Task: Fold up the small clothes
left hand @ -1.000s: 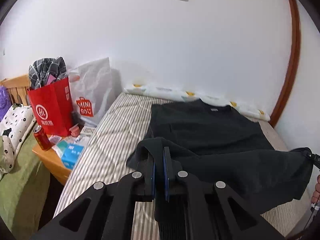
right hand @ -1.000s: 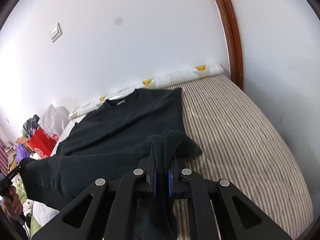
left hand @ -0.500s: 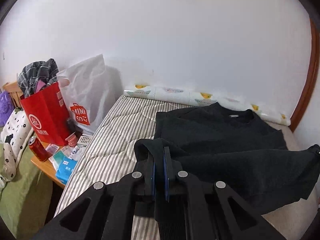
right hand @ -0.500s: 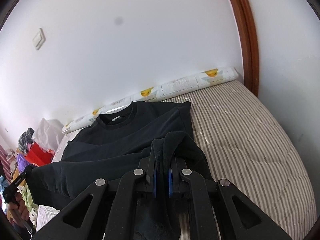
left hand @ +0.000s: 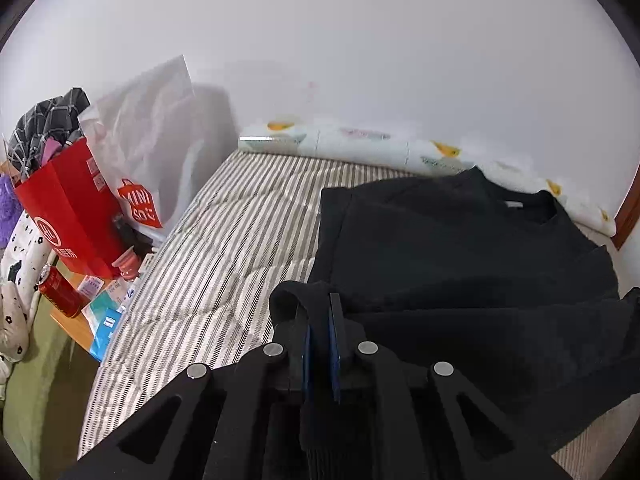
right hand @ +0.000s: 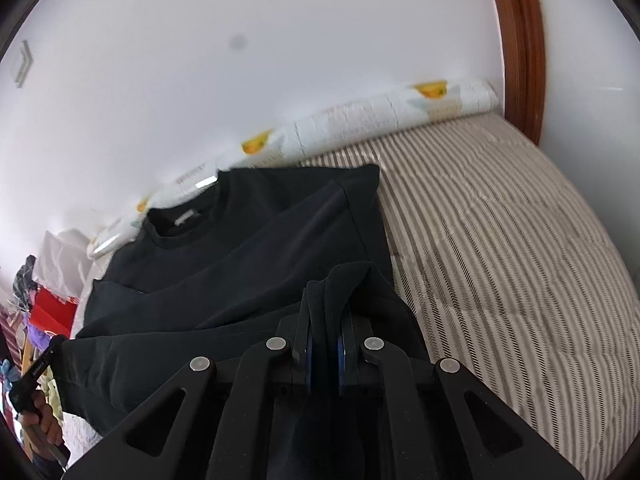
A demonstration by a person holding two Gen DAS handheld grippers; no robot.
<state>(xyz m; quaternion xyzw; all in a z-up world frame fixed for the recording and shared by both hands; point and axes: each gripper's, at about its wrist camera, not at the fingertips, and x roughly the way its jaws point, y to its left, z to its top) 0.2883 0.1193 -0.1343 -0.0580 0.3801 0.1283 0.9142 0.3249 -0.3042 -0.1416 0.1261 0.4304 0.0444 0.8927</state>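
I had the black sweater's (left hand: 460, 248) hem pinched in both: left gripper (left hand: 319, 344) and right gripper (right hand: 325, 344), jaws clamped on cloth bunched between the 2 pads.

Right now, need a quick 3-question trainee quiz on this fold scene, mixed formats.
1. True or false: both the left tool and the right tool are shut on the black sweater.
2. Multiple choice: the sweater's collar points toward A) the wall, B) the cameras, C) the red bag.
3. Fill in: the sweater lies on a ______ mattress.

Key: 1 true; 2 A; 3 striped.
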